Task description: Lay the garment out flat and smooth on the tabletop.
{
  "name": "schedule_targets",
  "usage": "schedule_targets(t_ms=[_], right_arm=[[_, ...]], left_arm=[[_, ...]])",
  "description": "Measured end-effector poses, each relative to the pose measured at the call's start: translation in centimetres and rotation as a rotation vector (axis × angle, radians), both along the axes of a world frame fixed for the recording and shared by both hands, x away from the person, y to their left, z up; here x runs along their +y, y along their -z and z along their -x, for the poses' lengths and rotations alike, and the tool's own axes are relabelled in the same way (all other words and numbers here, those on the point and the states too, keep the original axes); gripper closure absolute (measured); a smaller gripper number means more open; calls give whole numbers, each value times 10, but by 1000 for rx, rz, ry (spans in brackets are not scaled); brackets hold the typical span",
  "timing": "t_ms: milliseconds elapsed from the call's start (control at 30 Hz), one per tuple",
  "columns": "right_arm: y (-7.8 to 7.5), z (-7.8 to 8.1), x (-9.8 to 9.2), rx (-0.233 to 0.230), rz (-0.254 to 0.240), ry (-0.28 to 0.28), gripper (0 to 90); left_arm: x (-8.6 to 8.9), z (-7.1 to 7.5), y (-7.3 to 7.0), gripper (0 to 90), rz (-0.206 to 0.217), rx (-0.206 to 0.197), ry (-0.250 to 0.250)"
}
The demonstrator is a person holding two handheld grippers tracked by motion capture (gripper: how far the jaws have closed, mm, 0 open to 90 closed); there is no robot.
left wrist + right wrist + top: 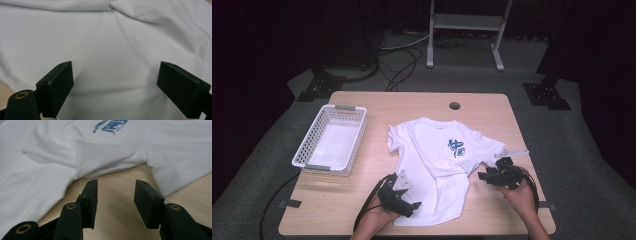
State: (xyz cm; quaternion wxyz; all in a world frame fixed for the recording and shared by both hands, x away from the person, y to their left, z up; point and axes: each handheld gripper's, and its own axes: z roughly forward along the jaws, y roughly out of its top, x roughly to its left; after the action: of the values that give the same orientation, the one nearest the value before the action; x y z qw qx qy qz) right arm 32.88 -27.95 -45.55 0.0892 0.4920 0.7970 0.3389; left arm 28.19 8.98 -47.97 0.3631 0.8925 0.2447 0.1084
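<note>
A white T-shirt (439, 160) with a blue chest print (456, 147) lies spread on the wooden worktop (362, 200), partly folded, between the two grippers. The left gripper (414, 206) rests over the shirt's lower hem, its jaws standing wide apart with only flat cloth beneath them and nothing clamped. The right gripper (483, 176) sits beside the shirt's side edge, near the sleeve (492, 147); its jaws are partly open over bare wood, the fabric's folded edge just ahead of them, untouched. Well away on the far side of the left gripper stands a white slatted basket (307, 152). Both hands reach in low from the near edge, forearms angled inward.
</note>
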Motion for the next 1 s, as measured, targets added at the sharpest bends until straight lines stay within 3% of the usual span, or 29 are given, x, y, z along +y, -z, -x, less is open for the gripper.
schedule_targets(t_ms=[233, 433, 567, 800, 1000], right_arm=[[4, 20, 19, 15, -33, -82, 533], [10, 27, 33, 34, -63, -118, 548], [13, 27, 38, 48, -81, -125, 630], [14, 26, 44, 102, -136, -137, 862], [2, 28, 45, 88, -155, -149, 887]], left_arm=[[0, 0, -1, 99, -17, 8, -10], [2, 0, -2, 98, -26, 15, -14], [2, 0, -2, 98, -26, 17, -13], [2, 0, -2, 98, -26, 17, -11], [3, 0, -2, 99, -26, 17, -9]])
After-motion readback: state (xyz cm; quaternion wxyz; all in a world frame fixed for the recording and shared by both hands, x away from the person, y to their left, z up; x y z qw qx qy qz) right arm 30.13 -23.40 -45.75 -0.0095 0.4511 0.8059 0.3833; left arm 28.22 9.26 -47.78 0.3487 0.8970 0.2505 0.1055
